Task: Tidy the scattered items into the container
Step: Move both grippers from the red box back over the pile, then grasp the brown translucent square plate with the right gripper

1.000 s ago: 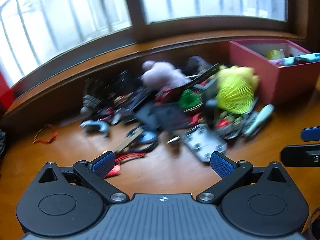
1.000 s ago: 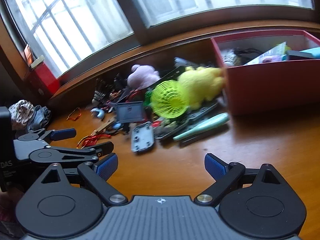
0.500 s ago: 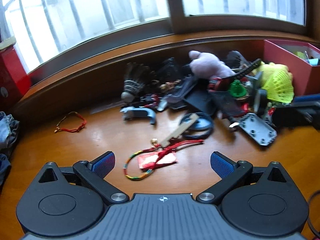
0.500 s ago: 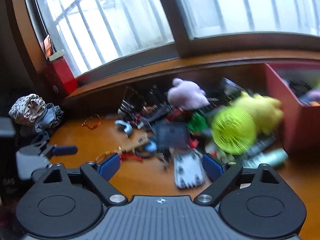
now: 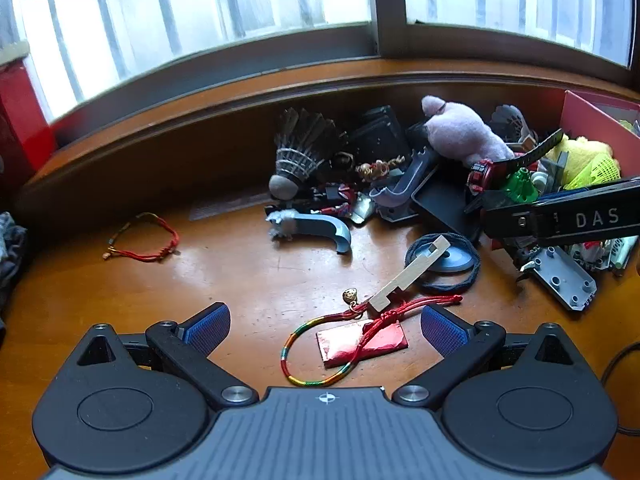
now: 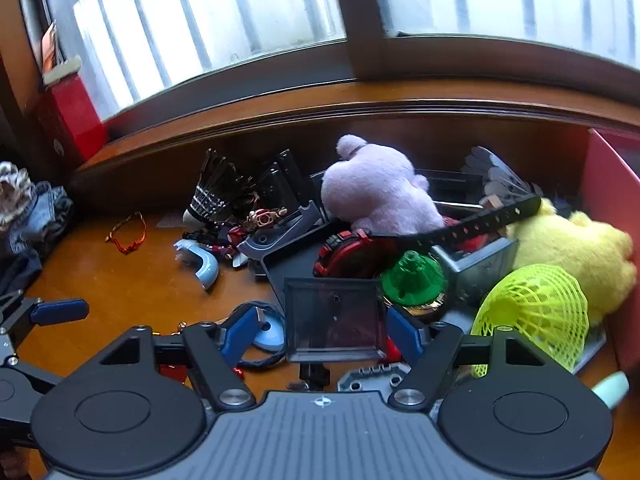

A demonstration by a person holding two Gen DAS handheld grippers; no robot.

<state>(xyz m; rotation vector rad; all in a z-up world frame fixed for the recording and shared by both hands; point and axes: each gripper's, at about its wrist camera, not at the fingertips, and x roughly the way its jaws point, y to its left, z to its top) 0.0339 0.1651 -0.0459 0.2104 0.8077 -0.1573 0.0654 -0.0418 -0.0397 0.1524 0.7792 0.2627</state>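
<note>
The left gripper [image 5: 325, 326] hangs released over the wooden table [image 5: 240, 272], its blue pads wide apart on either side of a red packet [image 5: 360, 343] tangled with a multicoloured cord loop [image 5: 304, 360]. Beyond the packet lies a wooden strip [image 5: 412, 272]. The right gripper [image 6: 322, 330] is also spread, its pads flanking a dark square tray [image 6: 332, 324] (whether they touch it, I cannot tell). Behind the tray sit a pink plush [image 6: 376, 192] and a yellow mesh ball [image 6: 536, 312]; right of them stands the red container [image 6: 608, 216].
</note>
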